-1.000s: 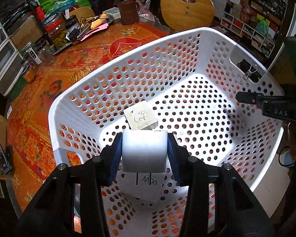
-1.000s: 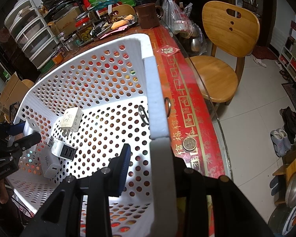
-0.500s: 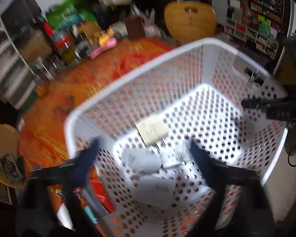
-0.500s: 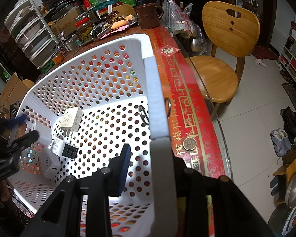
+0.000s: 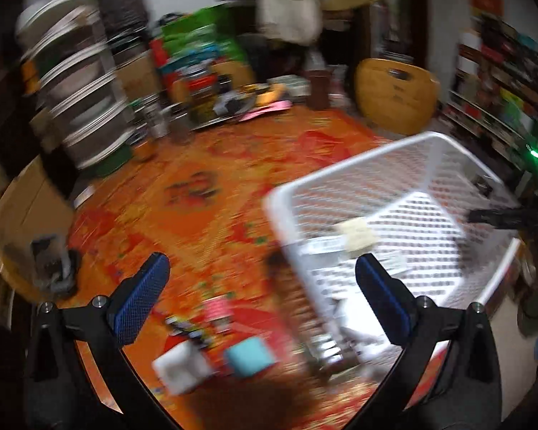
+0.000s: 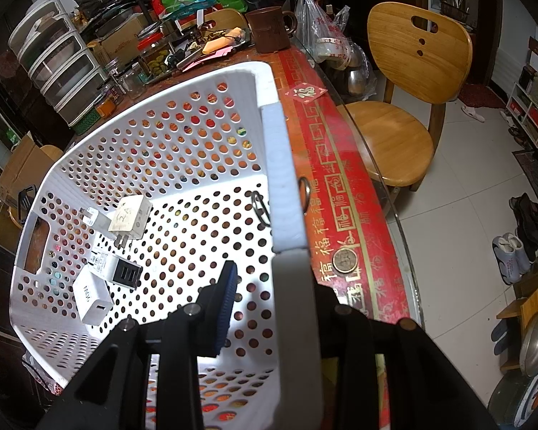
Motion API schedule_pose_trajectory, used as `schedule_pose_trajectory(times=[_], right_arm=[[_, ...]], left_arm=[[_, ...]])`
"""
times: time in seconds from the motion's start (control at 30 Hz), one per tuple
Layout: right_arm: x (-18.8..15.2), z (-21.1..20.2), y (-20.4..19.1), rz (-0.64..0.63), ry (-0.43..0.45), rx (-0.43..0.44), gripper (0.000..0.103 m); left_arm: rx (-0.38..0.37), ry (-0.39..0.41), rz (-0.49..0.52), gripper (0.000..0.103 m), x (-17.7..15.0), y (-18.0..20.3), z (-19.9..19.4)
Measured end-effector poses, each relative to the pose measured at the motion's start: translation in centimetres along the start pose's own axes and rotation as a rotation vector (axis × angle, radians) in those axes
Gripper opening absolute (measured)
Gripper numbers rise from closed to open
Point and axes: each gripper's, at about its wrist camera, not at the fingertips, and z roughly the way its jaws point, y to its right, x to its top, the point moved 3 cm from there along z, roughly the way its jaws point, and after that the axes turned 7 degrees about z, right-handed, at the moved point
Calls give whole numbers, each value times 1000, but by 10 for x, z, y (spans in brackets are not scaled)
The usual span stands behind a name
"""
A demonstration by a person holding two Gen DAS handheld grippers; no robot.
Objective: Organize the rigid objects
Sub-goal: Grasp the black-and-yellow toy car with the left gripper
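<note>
Four white chargers are lying together on the floor of the perforated white basket [image 6: 183,150], at its left side.

Right gripper [image 6: 269,308] is clamping the basket's right rim, blue pad inside and wall between the fingers. Left gripper [image 5: 262,286] is hanging spread wide and empty over the orange tablecloth [image 5: 183,197], just beside the basket's outer corner; that view is motion-blurred. Below it a white block [image 5: 181,365] and a teal block [image 5: 249,354] are resting on the cloth. A wooden chair [image 6: 405,82] is standing beyond the table edge.
</note>
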Motion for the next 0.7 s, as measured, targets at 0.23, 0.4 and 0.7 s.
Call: schedule_pose_trajectory(times=[0.23, 0.4, 0.7], right_arm=[[0, 0, 0, -1, 0, -2, 33], [0, 0, 0, -2, -2, -2, 33], [1, 0, 0, -2, -3, -5, 33]], left_arm=[[-1, -199, -170, 102, -70, -78, 67], [-43, -284, -208, 100, -96, -81, 111], [-54, -306, -311, 85, -100, -86, 130]])
